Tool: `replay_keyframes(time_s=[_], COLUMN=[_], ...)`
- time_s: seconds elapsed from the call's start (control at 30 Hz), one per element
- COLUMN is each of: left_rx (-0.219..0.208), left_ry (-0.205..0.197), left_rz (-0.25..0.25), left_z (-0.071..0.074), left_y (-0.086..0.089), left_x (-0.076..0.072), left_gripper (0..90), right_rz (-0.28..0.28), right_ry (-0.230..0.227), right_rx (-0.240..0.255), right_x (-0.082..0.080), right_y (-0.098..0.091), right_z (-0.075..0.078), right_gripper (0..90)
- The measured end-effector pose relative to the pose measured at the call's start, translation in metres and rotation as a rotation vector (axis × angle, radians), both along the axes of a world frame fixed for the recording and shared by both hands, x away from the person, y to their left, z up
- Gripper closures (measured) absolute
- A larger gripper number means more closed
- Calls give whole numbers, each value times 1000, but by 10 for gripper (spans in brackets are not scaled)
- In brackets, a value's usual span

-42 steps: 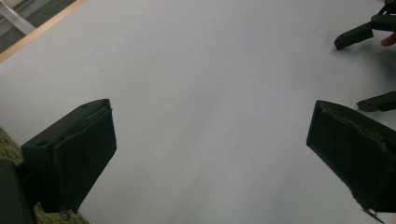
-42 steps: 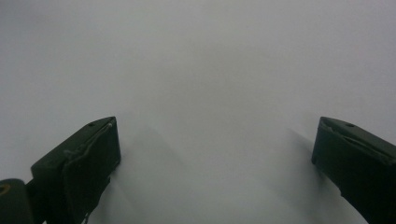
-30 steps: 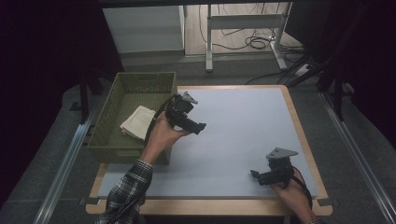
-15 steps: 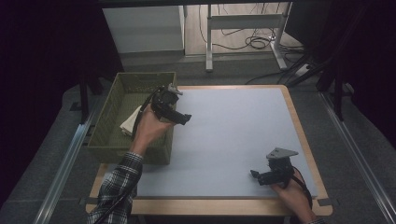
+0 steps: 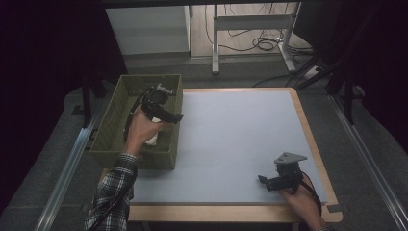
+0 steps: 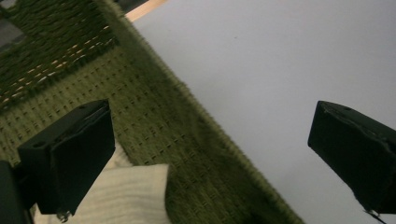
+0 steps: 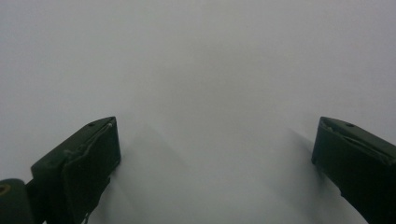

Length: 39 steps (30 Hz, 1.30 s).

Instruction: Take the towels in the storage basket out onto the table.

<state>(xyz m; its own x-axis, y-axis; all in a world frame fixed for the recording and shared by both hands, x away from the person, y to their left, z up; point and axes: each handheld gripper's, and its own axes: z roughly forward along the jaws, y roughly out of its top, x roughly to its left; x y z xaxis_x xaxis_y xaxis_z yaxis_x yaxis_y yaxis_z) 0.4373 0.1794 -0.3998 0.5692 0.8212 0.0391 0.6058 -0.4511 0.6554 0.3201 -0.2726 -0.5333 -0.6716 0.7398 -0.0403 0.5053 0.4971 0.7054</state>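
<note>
Left hand-held gripper (image 5: 168, 113) hovers over the right wall of the green woven basket (image 5: 111, 126) at the far left of the tabletop (image 5: 231, 139), its jaws spread wide and holding nothing. In the left gripper view one jaw sits above the basket's inside and the other above the pale tabletop, so the rim runs between them. A cream knitted cloth (image 6: 128, 196) lies folded on the basket floor, just below the inner jaw and apart from it; in the high view it peeks out beside the person's left hand (image 5: 139, 130). Right hand-held gripper (image 5: 269, 180) rests low at the near right of the tabletop, well apart from the basket, its jaws likewise wide open and empty over bare surface. The step in hand looks like a reach for the cloth, with the grasp not yet made. The next move probably calls for shifting the left hand-held gripper leftward off the rim, tipping it down into the basket so both jaws straddle a fold of the cloth, then closing without snagging the weave.
</note>
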Motion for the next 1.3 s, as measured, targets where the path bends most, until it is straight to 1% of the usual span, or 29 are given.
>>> replay_keyframes(time_s=[0.03,0.07,0.1,0.13,0.2,0.23,0.37,0.4,0.43,0.47,0.6,0.67,0.7,0.73,0.77,0.8,0.83,0.87,0.9,0.93,0.97,1.0,1.03,1.1,1.13,1.17,1.2,1.23,1.3], left_rx=[6,6,10,10,14,11,22,22,23,23,39,56,68,68,79,99,104,104,129,129,144,144,161,161,161,173,179,192,198], left_ry=[0,0,5,5,14,23,51,51,70,70,104,126,150,150,164,195,213,213,241,241,279,279,312,343,343,364,374,401,427], left_rz=[17,17,33,33,56,79,116,116,133,133,159,168,179,179,183,191,196,196,206,206,218,218,231,242,242,251,250,243,243], left_z=[-2,-2,-5,-5,-8,-12,-23,-23,-29,-29,-43,-49,-56,-56,-59,-66,-69,-69,-76,-76,-83,-83,-89,-95,-95,-98,-99,-101,-104], left_y=[6,6,13,13,21,29,43,43,49,49,58,61,64,64,64,66,68,68,70,70,74,74,77,80,80,81,80,80,80], left_x=[2,2,4,4,7,10,15,15,18,18,25,29,33,33,35,38,40,40,43,43,46,46,49,51,51,52,52,53,53], left_gripper=[6,6,5,3,4,3,4,4,4,4,5,5,8,10,10,11,11,11,13,15,15,17,18,29,33,45,45,79,131], right_rz=[0,0,0,0,0,0,0,0,0,0,1,1,0,0,0,0,0,0,0,0,0,0,0,0,0,0,0,1,1], right_ry=[0,0,0,0,0,0,0,0,0,0,0,0,0,0,0,0,0,0,0,0,0,0,0,0,0,0,0,1,0], right_rx=[0,0,0,0,1,1,1,1,1,1,1,1,1,1,1,1,1,1,1,1,2,2,2,2,2,2,2,2,2], right_x=[0,0,0,0,0,0,0,0,0,0,0,0,0,0,0,0,0,0,0,0,0,0,0,0,0,0,0,0,0], right_y=[0,0,0,0,0,0,0,0,0,0,0,0,0,0,0,0,0,0,0,0,0,0,0,0,0,0,0,0,0], right_z=[0,0,0,0,0,0,0,0,0,0,0,0,0,0,0,0,0,0,0,0,0,0,0,0,0,0,0,0,0], right_gripper=[11,11,11,11,11,11,11,11,11,11,12,11,11,11,11,11,11,11,11,11,11,11,11,11,11,11,11,11,11])
